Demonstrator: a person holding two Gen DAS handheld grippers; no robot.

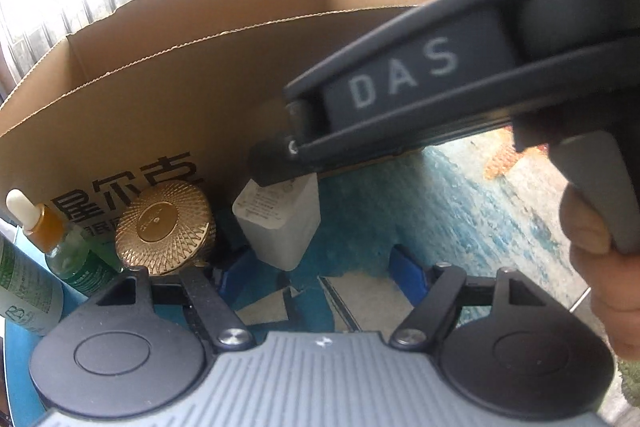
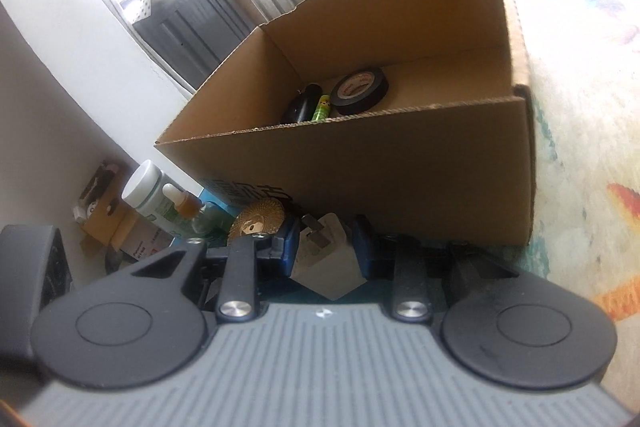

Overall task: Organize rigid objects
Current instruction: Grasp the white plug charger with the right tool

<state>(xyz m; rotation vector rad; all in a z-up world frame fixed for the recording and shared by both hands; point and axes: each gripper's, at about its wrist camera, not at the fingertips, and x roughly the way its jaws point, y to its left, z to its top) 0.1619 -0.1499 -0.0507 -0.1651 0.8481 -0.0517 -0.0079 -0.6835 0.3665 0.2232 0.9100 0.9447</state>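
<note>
The right claw (image 2: 325,247) is clamped on a white charger (image 2: 326,267), blue pads (image 2: 289,245) pressing its two sides. The charger is a smooth, blocky plastic cube held cornerwise, with its metal prongs (image 2: 314,229) pointing away from the camera, toward about 11 o'clock, at the box (image 2: 360,179). No real long axis on it; it's pretty much as wide as it is tall.

The left claw (image 1: 320,267) sits wide apart with nothing between its blue pads (image 1: 406,269). In the left view the charger (image 1: 280,223) is dead ahead at 12 o'clock, low over the table (image 1: 440,211), label side up, with the right claw (image 1: 276,163) coming in from 2 o'clock and gripping its top. A hand (image 1: 600,267) holds that grey handle at 3 o'clock.

The box is plain corrugated cardboard, open-topped with ragged torn edges and black print on the near wall. It stands right behind the charger, so its wall is in the way. Inside it, seen from the right view: a black tape roll (image 2: 362,91), a green tube (image 2: 322,107) and something black (image 2: 300,103) I can't make out.

At 9–10 o'clock of the charger in the left view: a gold ribbed round lid (image 1: 164,223), then a green dropper bottle (image 1: 60,239) with an amber neck and white bulb, then a white-and-green bottle (image 1: 24,291). The table cover is painted blue and white with orange patches.
</note>
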